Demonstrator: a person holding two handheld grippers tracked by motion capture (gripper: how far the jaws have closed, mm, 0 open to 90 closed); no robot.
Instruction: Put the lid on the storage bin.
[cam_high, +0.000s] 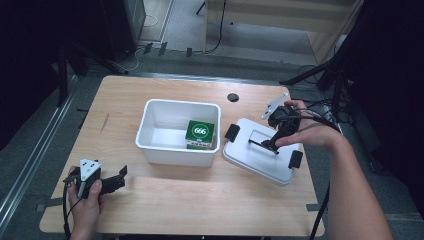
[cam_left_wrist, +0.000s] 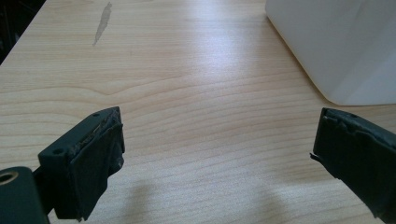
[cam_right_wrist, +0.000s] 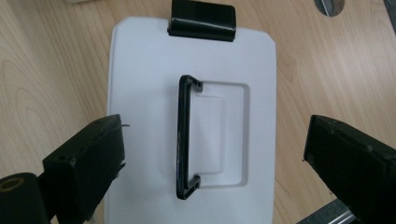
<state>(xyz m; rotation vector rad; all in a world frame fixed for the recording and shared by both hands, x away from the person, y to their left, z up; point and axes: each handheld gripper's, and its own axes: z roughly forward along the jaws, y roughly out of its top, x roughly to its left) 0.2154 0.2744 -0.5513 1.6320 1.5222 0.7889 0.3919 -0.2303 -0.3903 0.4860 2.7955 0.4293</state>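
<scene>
While its lid (cam_high: 260, 156) lies aside, the bin (cam_high: 178, 131) holds 1 green box (cam_high: 200, 134).

Handle (cam_right_wrist: 184, 140) upright, clear both sides; bin (cam_high: 150, 145) beside lid (cam_high: 260, 160).

Left gripper (cam_left_wrist: 219, 154) jaws wide apart over wooden table (cam_left_wrist: 187, 84); white bin (cam_left_wrist: 345, 46) corner upper right.

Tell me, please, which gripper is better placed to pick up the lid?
Right. The right gripper hangs open over the lid, its jaws either side of the handle. The left gripper sits at the table's near-left, beyond the bin.
</scene>
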